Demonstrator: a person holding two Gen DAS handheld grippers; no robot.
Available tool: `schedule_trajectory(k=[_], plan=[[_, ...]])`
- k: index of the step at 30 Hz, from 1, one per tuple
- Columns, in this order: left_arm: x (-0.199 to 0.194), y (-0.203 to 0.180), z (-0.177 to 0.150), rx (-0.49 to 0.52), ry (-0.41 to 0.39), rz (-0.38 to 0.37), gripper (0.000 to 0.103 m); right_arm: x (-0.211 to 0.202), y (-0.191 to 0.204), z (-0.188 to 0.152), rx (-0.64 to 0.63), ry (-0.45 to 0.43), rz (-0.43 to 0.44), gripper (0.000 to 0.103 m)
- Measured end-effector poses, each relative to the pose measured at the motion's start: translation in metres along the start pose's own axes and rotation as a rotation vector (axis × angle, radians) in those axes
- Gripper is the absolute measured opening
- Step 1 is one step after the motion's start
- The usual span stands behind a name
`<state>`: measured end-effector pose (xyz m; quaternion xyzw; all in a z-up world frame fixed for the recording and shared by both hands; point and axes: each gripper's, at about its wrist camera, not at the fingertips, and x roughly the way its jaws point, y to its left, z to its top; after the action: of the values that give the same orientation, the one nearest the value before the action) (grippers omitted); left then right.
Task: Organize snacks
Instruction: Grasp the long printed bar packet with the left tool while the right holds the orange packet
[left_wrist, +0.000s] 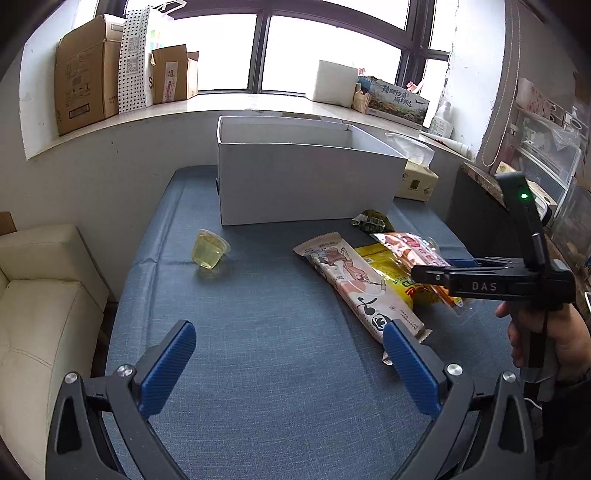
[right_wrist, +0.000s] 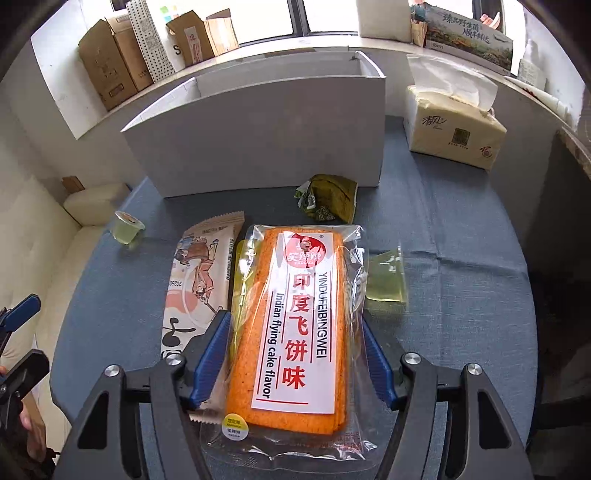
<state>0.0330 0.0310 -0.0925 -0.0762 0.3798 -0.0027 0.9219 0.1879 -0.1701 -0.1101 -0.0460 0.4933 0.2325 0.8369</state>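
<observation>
Orange snack pack lies on blue tablecloth, pinched at both edges by right gripper. Beige packet touches it. White box behind, interior hidden. Left gripper spread, nothing between.

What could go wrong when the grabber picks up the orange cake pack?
1. The right gripper has its blue pads around the orange cake pack, whose clear wrapper looks slippery, so it might slide out.
2. The pack lies on top of a yellow packet and beside the beige snack bar, so lifting could drag those along.
3. The white box has tall walls; a low carry might bump its edge.
</observation>
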Motion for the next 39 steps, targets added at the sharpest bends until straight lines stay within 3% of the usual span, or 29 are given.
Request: schedule_trajectory(k=[6,10,18,20,24,26,30,33,39], plan=[[0.028,-0.019,0.015,-0.043,0.076,-0.070,0.103,-0.034,-0.017,-0.020,0.065,-0.070,0.029,0.072],[0.060,-0.044,0.026,-0.047,0.133,-0.042,0.103,-0.050,-0.030,-0.037,0.102,-0.100,0.012,0.072],[0.136,-0.074,0.044,-0.076,0.256,0.146,0.103,-0.061,-0.057,-0.062,0.180,-0.112,0.010,0.072],[0.149,-0.074,0.044,-0.066,0.269,0.238,0.103,-0.061,-0.059,-0.063,0.185,-0.112,0.007,0.072],[0.160,-0.075,0.038,-0.001,0.279,0.304,0.099,-0.062,-0.061,-0.065,0.176,-0.116,0.013,0.072],[0.157,-0.071,0.037,-0.009,0.272,0.280,0.092,-0.064,-0.060,-0.066,0.172,-0.122,0.019,0.072],[0.155,-0.074,0.039,0.008,0.265,0.185,0.063,-0.060,-0.055,-0.065,0.163,-0.115,0.026,0.072],[0.155,-0.076,0.040,0.030,0.260,0.182,0.061,-0.059,-0.050,-0.065,0.148,-0.113,0.032,0.072],[0.127,-0.059,0.044,-0.021,0.237,0.087,0.059,-0.061,-0.047,-0.064,0.149,-0.125,0.046,0.072]])
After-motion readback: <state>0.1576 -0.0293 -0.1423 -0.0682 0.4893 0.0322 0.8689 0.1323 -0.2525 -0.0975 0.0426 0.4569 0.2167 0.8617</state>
